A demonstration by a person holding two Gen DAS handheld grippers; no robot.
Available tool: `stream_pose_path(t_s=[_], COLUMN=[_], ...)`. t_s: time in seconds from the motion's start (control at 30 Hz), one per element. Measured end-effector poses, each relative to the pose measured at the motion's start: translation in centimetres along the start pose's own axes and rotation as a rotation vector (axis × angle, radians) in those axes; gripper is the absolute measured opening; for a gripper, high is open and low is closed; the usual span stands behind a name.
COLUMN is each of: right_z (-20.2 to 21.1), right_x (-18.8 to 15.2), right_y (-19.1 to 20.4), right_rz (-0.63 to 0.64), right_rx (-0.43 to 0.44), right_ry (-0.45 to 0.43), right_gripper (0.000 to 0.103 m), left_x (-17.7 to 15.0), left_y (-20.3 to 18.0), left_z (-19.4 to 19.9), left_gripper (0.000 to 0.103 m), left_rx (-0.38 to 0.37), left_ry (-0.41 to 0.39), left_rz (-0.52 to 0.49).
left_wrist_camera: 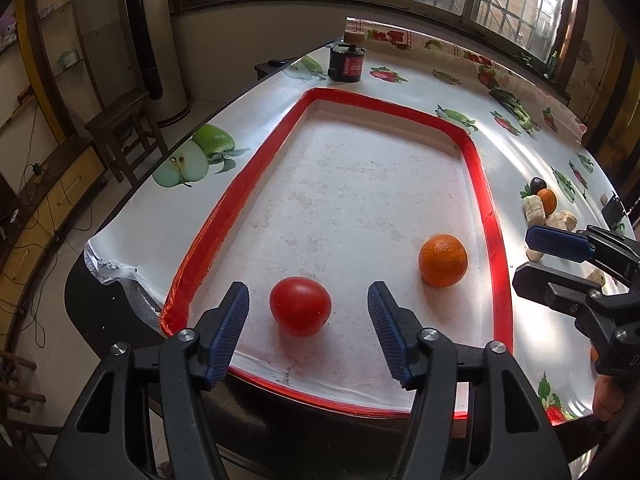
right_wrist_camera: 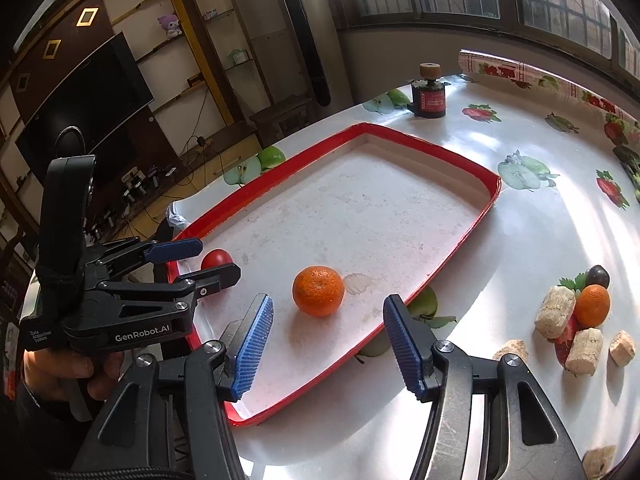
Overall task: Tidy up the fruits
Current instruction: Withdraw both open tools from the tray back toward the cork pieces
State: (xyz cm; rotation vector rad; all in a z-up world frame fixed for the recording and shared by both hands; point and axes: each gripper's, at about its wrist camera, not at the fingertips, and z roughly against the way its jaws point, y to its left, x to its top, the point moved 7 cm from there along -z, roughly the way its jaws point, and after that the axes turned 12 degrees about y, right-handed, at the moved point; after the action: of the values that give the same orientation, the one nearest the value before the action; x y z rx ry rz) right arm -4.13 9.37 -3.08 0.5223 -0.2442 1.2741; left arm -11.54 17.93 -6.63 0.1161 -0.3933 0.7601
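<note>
Tomato [left_wrist_camera: 300, 306] and orange [left_wrist_camera: 443, 260] lie in the red tray [left_wrist_camera: 486, 200]; both jaws spread, empty; more fruit [right_wrist_camera: 592, 306] waits on the bench [right_wrist_camera: 520, 240].

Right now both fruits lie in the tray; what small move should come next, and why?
Probably swing the right gripper toward the small orange outside the tray. Both grippers are open and empty; the tomato and big orange already rest inside, while loose fruit waits on the table.
</note>
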Motion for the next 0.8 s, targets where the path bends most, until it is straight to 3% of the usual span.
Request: stream_pose_path(t_s=[0.37, 0.8], right_z=[4.9, 10.5], right_x=[-2.8, -8.3], right_y=[-2.6, -8.0], right_rz=[-0.057, -0.173], right_rx=[-0.051, -0.161], right_ry=[-0.066, -0.114], right_gripper=[0.060, 0.065], left_x=[-0.2, -0.3], left_y=[-1.4, -6.8], left_z=[1.5, 3.2], left_gripper=[0.061, 0.061], left_rx=[-0.010, -0.060], left_ry=[-0.023, -0.042], left_rz=[-0.020, -0.115])
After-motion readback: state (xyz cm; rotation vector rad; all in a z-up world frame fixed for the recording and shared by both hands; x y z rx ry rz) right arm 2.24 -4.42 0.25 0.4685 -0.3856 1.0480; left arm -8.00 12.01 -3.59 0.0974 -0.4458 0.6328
